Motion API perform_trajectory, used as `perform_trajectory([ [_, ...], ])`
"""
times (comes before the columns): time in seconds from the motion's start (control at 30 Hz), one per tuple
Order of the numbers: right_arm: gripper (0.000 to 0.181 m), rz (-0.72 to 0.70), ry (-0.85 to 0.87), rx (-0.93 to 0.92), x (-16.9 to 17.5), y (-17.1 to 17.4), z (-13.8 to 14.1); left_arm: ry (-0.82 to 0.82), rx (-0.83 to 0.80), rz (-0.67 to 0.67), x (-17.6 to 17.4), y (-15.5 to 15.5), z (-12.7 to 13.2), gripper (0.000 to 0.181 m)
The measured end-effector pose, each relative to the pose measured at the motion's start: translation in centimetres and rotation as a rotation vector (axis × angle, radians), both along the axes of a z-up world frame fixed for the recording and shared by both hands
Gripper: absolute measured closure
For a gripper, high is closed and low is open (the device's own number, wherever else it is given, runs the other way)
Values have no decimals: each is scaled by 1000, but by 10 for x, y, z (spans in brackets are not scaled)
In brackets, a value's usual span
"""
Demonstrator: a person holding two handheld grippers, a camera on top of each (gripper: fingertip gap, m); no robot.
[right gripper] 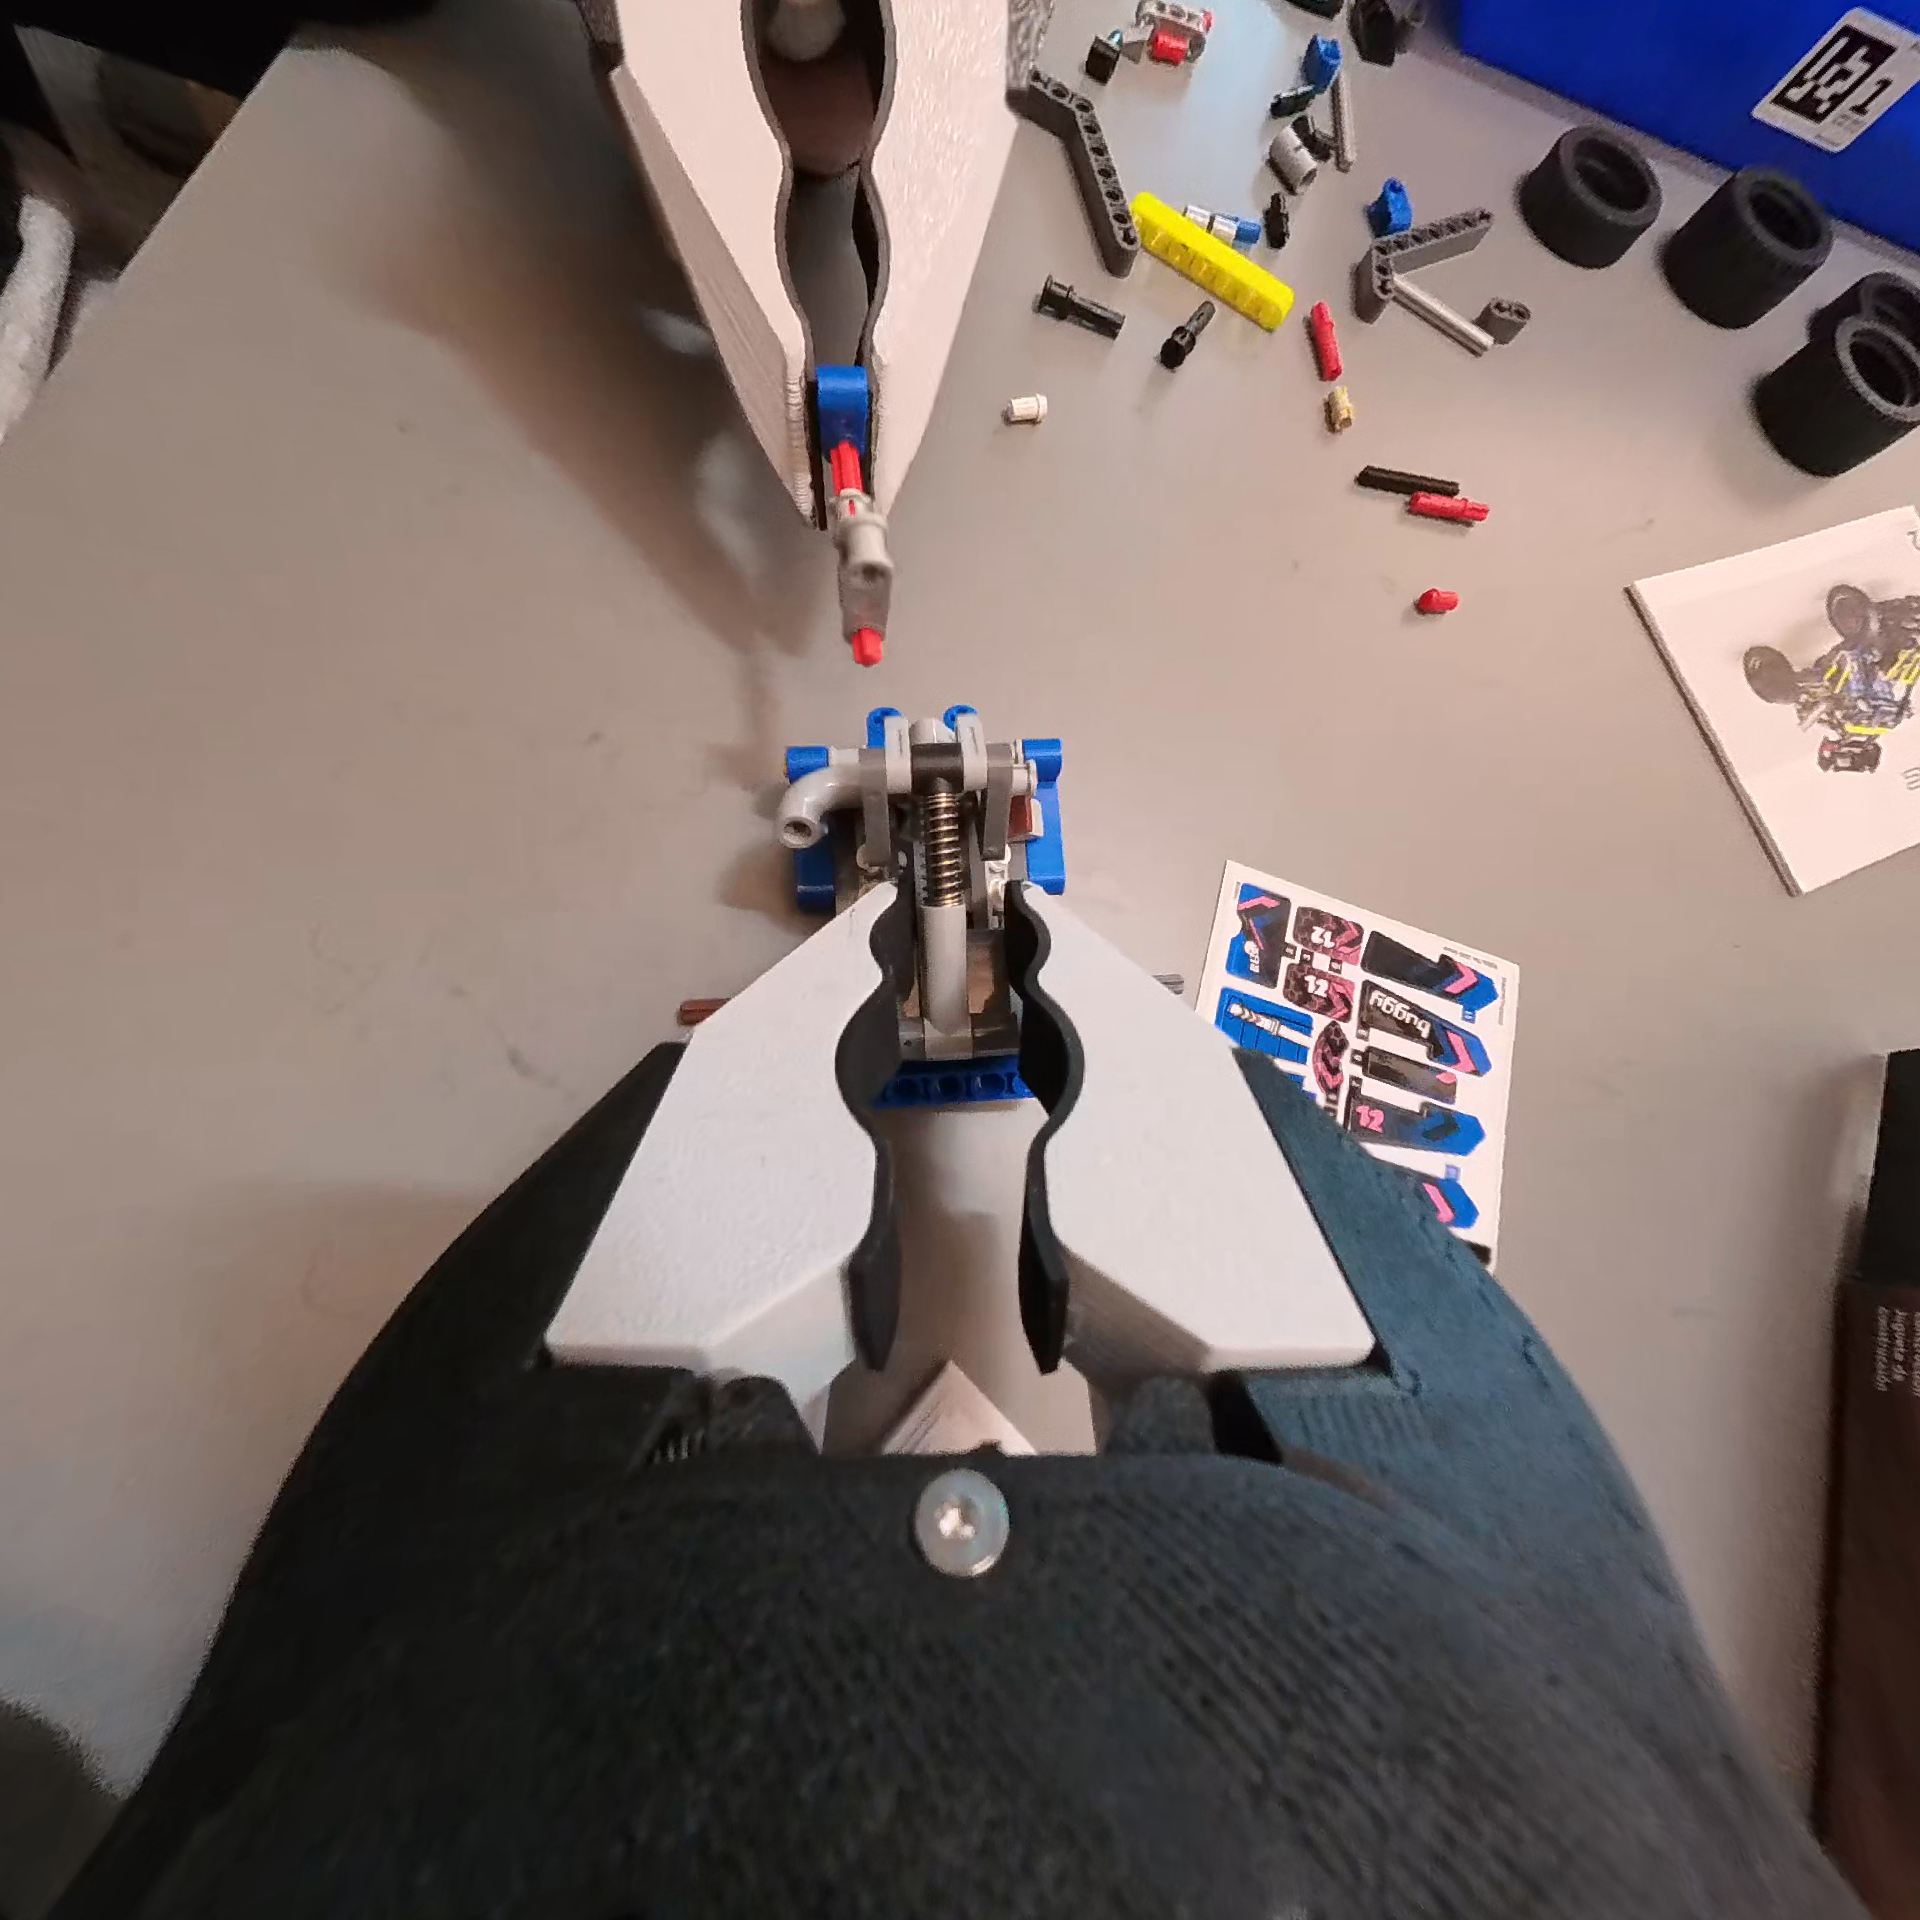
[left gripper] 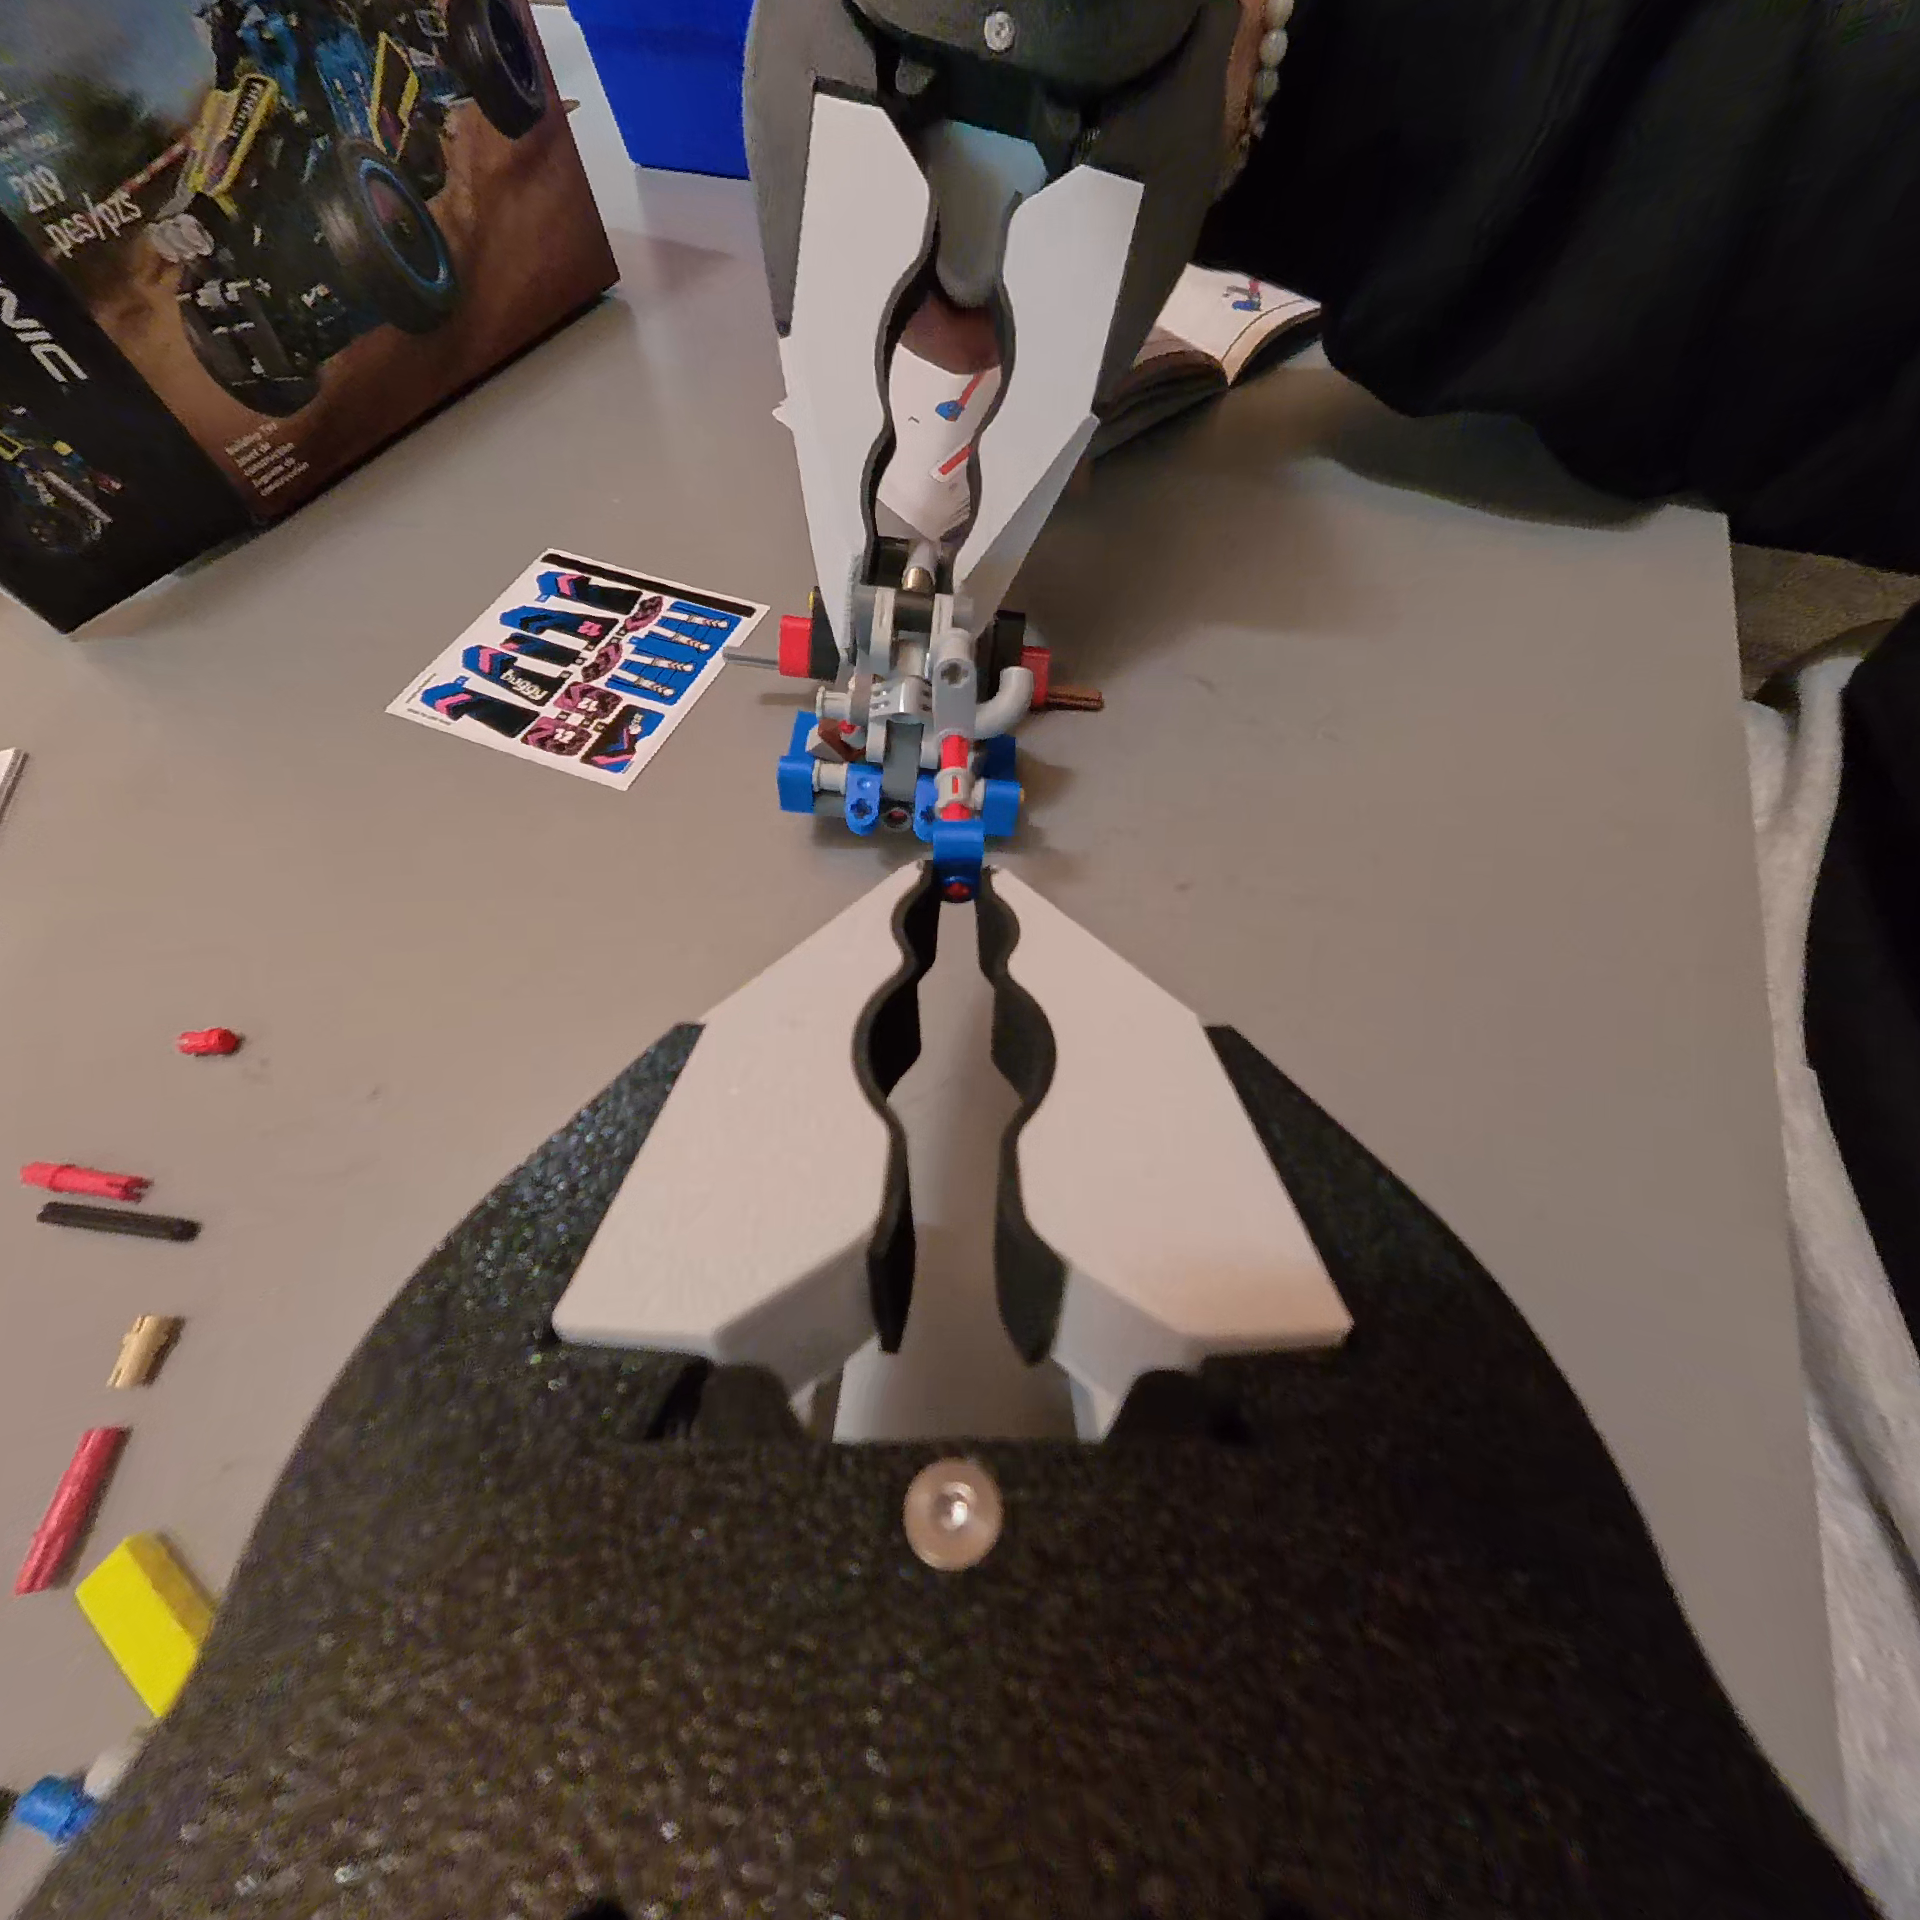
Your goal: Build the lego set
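Observation:
A half-built blue and grey lego assembly (right gripper: 925, 790) with a metal spring sits on the grey table (right gripper: 416, 727). My right gripper (right gripper: 940, 914) is shut on its near end. The assembly also shows in the left wrist view (left gripper: 894, 717), with the right gripper (left gripper: 909, 561) behind it. My left gripper (left gripper: 956, 883) is shut on a small sub-piece (left gripper: 954, 847): a blue connector with a red axle and a grey joint. In the right wrist view the left gripper (right gripper: 842, 488) holds this sub-piece (right gripper: 857, 540) pointing at the assembly, its red tip a short gap away.
A sticker sheet (right gripper: 1351, 1029) lies beside the assembly. Loose parts lie beyond it: a yellow beam (right gripper: 1210, 260), grey beams, pins, several black tyres (right gripper: 1745, 249). The instruction booklet (right gripper: 1787, 686), set box (left gripper: 291, 260) and blue bin (right gripper: 1662, 73) ring the table. Table edge (left gripper: 1756, 935) is near. Spacing between my two grippers at the tips: around 7 centimeters. My left gripper's tips are some 15 centimeters from the yellow beam (right gripper: 1210, 260).

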State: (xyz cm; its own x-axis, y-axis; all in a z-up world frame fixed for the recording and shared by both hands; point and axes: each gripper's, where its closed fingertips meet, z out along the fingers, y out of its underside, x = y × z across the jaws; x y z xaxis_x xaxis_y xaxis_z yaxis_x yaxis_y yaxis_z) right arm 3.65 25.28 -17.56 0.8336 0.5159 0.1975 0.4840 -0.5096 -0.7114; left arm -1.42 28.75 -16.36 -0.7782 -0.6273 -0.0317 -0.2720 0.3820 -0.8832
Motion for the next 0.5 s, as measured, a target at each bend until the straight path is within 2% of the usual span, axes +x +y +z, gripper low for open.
perform_trajectory([
  [0.27,166,-53,126,23,-4,5,0,32,-74,6,3,5,6,177],
  [0.4,166,-64,181,52,-4,4,1,61,-11,-30,7,11,-4,177],
  [0.5,166,-68,218,107,-4,4,7,44,-21,-33,15,13,0,177],
])
